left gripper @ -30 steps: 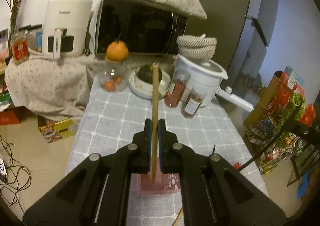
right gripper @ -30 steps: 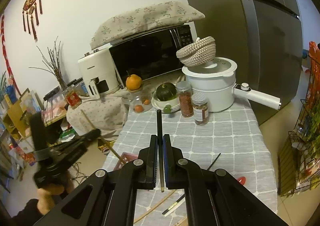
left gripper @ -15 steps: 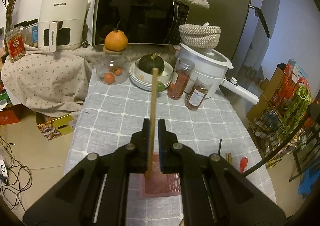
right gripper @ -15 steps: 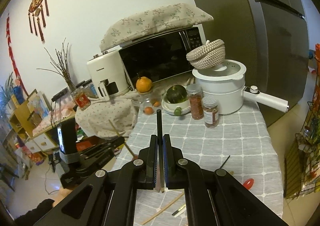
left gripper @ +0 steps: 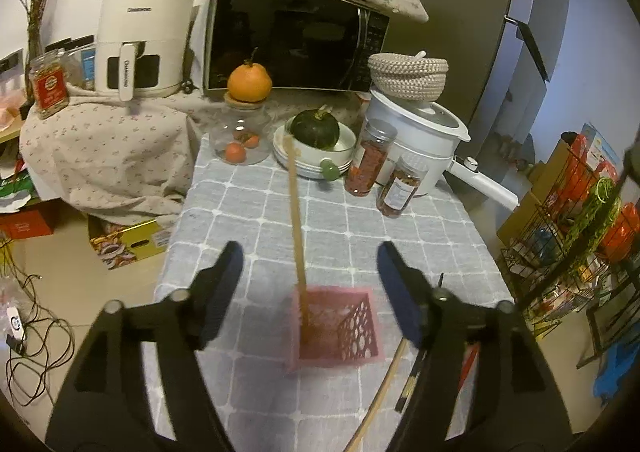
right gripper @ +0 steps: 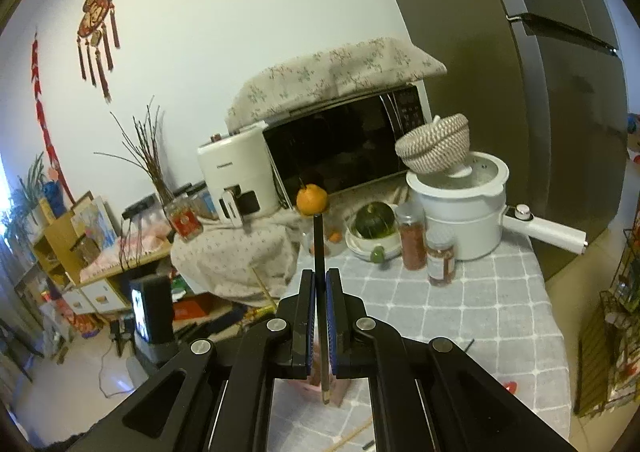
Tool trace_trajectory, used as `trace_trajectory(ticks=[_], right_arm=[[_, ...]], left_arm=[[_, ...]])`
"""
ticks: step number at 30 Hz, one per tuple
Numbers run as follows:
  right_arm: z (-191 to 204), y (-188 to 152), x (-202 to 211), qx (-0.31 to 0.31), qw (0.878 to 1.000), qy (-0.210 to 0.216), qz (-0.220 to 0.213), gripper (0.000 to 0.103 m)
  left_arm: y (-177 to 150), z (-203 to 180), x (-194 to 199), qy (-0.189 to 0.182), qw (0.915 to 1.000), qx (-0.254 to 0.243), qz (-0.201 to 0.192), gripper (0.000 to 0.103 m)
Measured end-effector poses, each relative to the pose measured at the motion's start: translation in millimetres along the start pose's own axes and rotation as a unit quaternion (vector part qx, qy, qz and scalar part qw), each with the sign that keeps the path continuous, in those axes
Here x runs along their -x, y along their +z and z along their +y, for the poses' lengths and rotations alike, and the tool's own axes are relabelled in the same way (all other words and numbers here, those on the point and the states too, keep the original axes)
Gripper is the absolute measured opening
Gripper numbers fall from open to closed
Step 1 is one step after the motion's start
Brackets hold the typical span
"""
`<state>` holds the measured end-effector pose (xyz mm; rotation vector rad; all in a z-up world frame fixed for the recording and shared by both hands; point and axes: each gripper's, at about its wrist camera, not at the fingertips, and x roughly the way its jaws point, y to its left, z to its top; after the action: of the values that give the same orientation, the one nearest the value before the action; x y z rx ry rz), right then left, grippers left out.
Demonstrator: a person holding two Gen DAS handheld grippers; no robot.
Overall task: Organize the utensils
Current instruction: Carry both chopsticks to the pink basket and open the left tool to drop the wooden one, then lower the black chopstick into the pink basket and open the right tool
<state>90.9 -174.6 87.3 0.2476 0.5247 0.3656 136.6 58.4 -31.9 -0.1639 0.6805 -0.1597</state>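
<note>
Grey checked tablecloth (left gripper: 328,236), appliances along its far edge; pink basket (left gripper: 334,326) near the front edge.
Left gripper (left gripper: 310,284) spread wide, wooden chopstick (left gripper: 297,228) standing loose in basket. Right gripper (right gripper: 319,318) pinching black chopstick (right gripper: 319,248) above it. Risk: light basket tips if the black chopstick strikes its rim or the leaning stick. Spice jars (left gripper: 370,158) well clear.

From my right wrist camera, the right gripper (right gripper: 320,316) clamps a slim black chopstick (right gripper: 319,252) upright above the grey checked tablecloth (right gripper: 460,316), with the pink perforated plastic basket (right gripper: 340,388) partly visible directly below it.
</note>
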Motion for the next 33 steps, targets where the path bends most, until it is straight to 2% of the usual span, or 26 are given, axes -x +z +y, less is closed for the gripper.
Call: trace_trajectory(ticks=[2,12,19,33], right_arm=[[1.7,3.5,-2.3,0.000,1.000,0.004,-0.003,0.005],[14.6,7.0,-29.1,-0.004,0.999,0.023,-0.023,0.005],[11.6,-14.1,-67.8,-0.005,1.000,0.005,0.017,0.005],[-8.1,-50.8,-119.5,-0.032,0.997,0.001,0.075,0.006]], left_arm=[[-3.6,3.6,3.2,0.008,1.0000,-0.002,0.004,0.080],[-19.6,20.2,11.6,0.029,0.9988,-0.021,0.033,0.080],[-24.4,29.3,9.7,0.037,0.9978,-0.018,0.052,0.080],[-32.6,20.8,3.9,0.031,0.9963,-0.028,0.075,0.081]])
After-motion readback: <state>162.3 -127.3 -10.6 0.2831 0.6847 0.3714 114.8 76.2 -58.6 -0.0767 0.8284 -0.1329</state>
